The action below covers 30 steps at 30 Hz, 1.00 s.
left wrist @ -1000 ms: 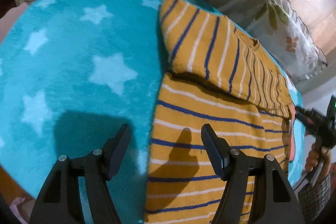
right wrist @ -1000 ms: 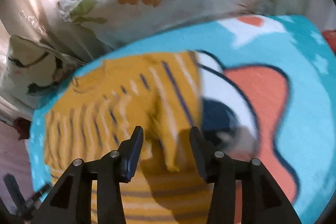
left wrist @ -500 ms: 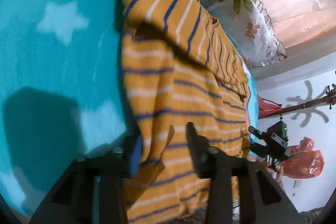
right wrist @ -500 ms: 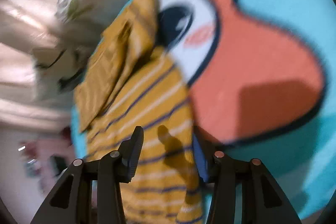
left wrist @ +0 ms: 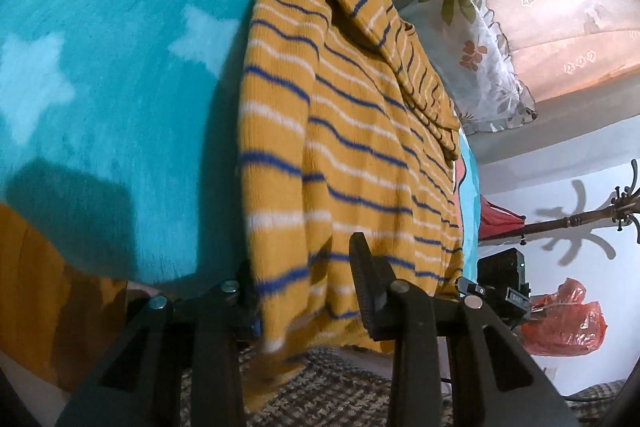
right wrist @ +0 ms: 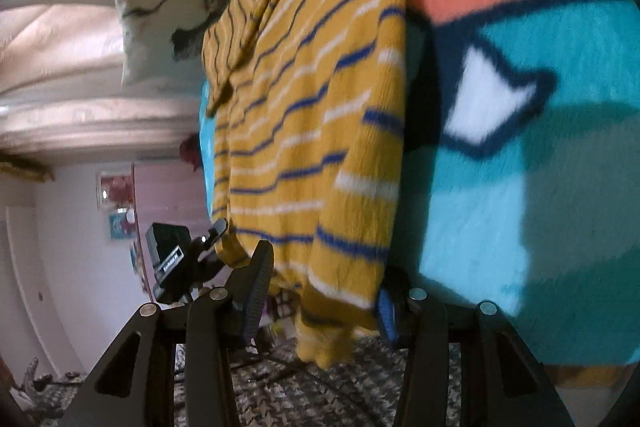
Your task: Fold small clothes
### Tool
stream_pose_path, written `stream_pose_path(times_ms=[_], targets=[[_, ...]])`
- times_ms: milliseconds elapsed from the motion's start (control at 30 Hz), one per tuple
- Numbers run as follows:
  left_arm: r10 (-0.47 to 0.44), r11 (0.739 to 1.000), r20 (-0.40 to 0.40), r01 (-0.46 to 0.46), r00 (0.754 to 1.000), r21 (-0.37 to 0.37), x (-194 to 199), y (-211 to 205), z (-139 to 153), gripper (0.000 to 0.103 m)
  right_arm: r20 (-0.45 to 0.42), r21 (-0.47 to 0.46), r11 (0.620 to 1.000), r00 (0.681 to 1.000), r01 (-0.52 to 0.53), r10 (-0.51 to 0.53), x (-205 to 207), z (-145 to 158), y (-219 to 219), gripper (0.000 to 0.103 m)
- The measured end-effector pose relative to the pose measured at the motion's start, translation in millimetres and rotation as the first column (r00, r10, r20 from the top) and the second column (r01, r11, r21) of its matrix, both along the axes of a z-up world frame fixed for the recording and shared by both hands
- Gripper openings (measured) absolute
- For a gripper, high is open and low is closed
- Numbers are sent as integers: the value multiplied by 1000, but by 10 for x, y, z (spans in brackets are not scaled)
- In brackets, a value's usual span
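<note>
While both my tongs, left [left wrist: 304, 291] and right [right wrist: 324, 291], pinch the striped sweater [left wrist: 344, 155] hem, thick knit may slip, spoiling the fold.

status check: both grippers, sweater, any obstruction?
Left gripper and right gripper each pinch a hem corner of the striped sweater. Sleeves folded in. Nothing in the way.

The star blanket [left wrist: 120, 75] lies bare toward nine o'clock of the sweater [left wrist: 340, 147], while pillows [left wrist: 480, 59] crowd its one o'clock side and a coat rack [left wrist: 580, 219] stands at three o'clock.
</note>
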State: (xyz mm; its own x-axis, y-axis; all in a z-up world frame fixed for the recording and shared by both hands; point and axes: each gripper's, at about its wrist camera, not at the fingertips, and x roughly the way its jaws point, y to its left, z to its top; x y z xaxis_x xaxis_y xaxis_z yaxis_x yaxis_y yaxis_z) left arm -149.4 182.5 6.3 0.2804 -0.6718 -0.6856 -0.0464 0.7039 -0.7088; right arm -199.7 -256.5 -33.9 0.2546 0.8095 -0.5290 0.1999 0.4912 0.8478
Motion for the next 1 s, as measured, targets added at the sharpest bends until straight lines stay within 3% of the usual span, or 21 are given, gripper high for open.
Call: stream_pose_path(times_ms=[333, 433, 500, 600, 667, 700, 767, 833, 867, 900, 933, 1000], targets=[[31, 999, -5, -31, 999, 30, -295, -78, -34, 35, -18, -12, 997, 997, -76, 76, -76, 16, 65, 52], [31, 998, -30, -29, 999, 62, -361, -113, -85, 35, -33, 3, 997, 996, -80, 80, -135, 0, 31, 57], [29, 996, -41, -26, 999, 83, -395, -132, -109, 35, -40, 0, 996, 995, -91, 91, -136, 14, 64, 66], [40, 995, -48, -36, 998, 98, -418, -122, -117, 35, -55, -35, 991, 990, -133, 131, -153, 51, 156, 77], [47, 992, -53, -41, 997, 115, -424, -131, -113, 34, -83, -64, 986, 986, -153, 147, -178, 32, 219, 78], [47, 991, -57, -40, 997, 128, -426, -139, -113, 33, -94, -70, 985, 984, -157, 150, -180, 19, 238, 79], [51, 986, -71, -38, 996, 165, -428, -158, -126, 19, -128, -72, 985, 981, -154, 144, -159, -43, 290, 79], [64, 983, -86, -48, 994, 179, -430, -154, -134, 14, -155, -91, 984, 978, -154, 139, -142, -96, 326, 78], [77, 980, -94, -58, 993, 191, -437, -148, -116, 12, -162, -108, 981, 976, -161, 143, -149, -119, 335, 67], [80, 979, -97, -60, 992, 195, -448, -132, -104, 11, -164, -125, 977, 975, -173, 152, -156, -135, 345, 32], [87, 978, -100, -66, 991, 196, -454, -124, -73, 10, -169, -123, 972, 969, -201, 179, -166, -148, 365, 17], [103, 979, -103, -83, 989, 186, -459, -106, 23, 8, -156, -124, 968, 968, -216, 196, -190, -114, 352, 11]])
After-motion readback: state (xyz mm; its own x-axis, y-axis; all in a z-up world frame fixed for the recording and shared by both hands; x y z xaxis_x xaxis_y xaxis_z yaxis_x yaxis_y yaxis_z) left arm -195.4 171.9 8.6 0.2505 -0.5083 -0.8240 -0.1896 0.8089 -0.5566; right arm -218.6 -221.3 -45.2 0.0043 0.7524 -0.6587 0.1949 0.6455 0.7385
